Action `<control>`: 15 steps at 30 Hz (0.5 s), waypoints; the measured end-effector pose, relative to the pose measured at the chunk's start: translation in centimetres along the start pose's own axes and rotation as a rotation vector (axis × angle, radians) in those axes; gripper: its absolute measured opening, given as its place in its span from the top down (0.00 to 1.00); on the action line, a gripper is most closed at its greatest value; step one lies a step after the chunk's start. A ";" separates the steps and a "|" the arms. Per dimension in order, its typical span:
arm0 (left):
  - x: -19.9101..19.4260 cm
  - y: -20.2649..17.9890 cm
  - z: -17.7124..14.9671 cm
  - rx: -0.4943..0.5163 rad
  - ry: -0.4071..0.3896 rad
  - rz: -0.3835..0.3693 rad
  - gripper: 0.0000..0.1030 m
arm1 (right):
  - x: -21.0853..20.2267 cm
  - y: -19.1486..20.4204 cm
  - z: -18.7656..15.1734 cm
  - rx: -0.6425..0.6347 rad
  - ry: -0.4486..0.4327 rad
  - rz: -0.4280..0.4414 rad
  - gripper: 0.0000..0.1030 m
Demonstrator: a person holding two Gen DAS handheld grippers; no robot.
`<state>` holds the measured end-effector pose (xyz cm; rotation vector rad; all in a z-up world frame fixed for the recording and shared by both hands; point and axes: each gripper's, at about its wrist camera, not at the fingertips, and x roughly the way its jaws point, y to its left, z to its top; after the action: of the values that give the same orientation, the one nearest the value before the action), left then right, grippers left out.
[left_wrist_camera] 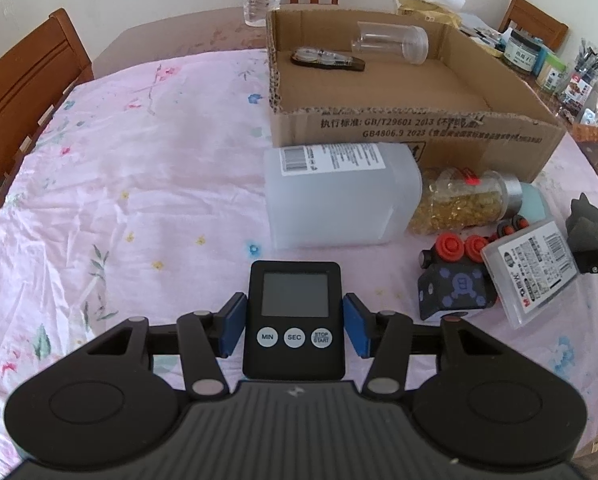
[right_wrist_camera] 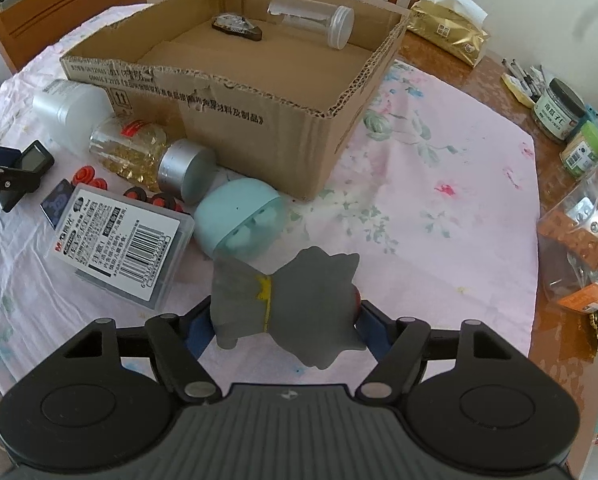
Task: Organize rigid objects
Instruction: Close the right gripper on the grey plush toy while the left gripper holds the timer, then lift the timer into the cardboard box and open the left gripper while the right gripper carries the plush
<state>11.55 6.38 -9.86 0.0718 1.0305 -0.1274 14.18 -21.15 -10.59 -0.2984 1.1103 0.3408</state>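
The left gripper [left_wrist_camera: 294, 330] pinches a black digital timer [left_wrist_camera: 294, 322] between its blue pads [left_wrist_camera: 231, 330], one pad on each side edge, screen facing up. To its left and ahead lies a broad stretch of pink floral tablecloth [left_wrist_camera: 139, 184], open as far as the table edge by the wooden chair [left_wrist_camera: 27, 92]. To its right things crowd in: a frosted plastic bottle [left_wrist_camera: 339, 196] on its side, a jar of yellow capsules [left_wrist_camera: 463, 200] touching it, and a dark cube toy with red knobs [left_wrist_camera: 455, 276] beside a clear labelled case [left_wrist_camera: 531, 272].

The right gripper [right_wrist_camera: 285, 320] clamps a grey figurine [right_wrist_camera: 287, 304] with a yellow collar — jaws spread only as wide as its body. Just ahead sits a teal round case [right_wrist_camera: 239, 220]; right of it the cloth is bare up to the table's edge clutter. The cardboard box [right_wrist_camera: 259, 128] stands beyond, open-topped with ragged rims, holding a clear jar [right_wrist_camera: 315, 22] on its side and a small dark object [right_wrist_camera: 237, 26], well apart from both grippers.
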 end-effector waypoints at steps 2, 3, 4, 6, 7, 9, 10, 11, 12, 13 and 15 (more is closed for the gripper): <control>-0.4 0.0 0.2 0.012 0.007 -0.001 0.50 | -0.4 -0.1 0.1 0.006 -0.006 0.008 0.25; -0.7 0.0 0.4 0.018 0.013 -0.002 0.50 | -0.6 -0.1 0.1 0.006 -0.007 0.008 0.25; -1.0 0.0 0.5 0.023 0.013 -0.004 0.50 | -0.7 -0.1 0.2 0.003 -0.011 0.006 0.25; -1.8 0.0 0.7 0.029 0.012 -0.014 0.50 | -1.3 0.1 0.4 -0.009 -0.019 0.001 0.25; -2.2 0.0 0.9 0.034 0.014 -0.019 0.50 | -1.5 0.1 0.5 -0.011 -0.023 0.000 0.25; -3.2 0.0 1.2 0.045 0.010 -0.032 0.50 | -2.3 0.1 0.8 -0.011 -0.039 0.005 0.25; -3.7 -0.1 1.4 0.050 0.002 -0.045 0.50 | -2.8 0.1 0.9 -0.007 -0.045 0.011 0.25; -4.3 -0.1 1.6 0.053 -0.009 -0.060 0.50 | -3.2 0.0 1.1 -0.003 -0.053 0.016 0.25; -4.9 -0.2 1.9 0.059 -0.020 -0.074 0.50 | -3.7 0.0 1.4 -0.001 -0.065 0.022 0.25; -5.3 -0.3 2.2 0.066 -0.030 -0.083 0.50 | -4.1 -0.1 1.6 0.000 -0.075 0.027 0.25; -6.3 -0.7 3.0 0.086 -0.059 -0.092 0.50 | -5.3 -0.2 2.3 0.000 -0.105 0.033 0.25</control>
<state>10.79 5.83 -2.91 0.0982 0.9695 -0.2557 14.02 -21.05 -4.81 -0.2594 1.0123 0.3815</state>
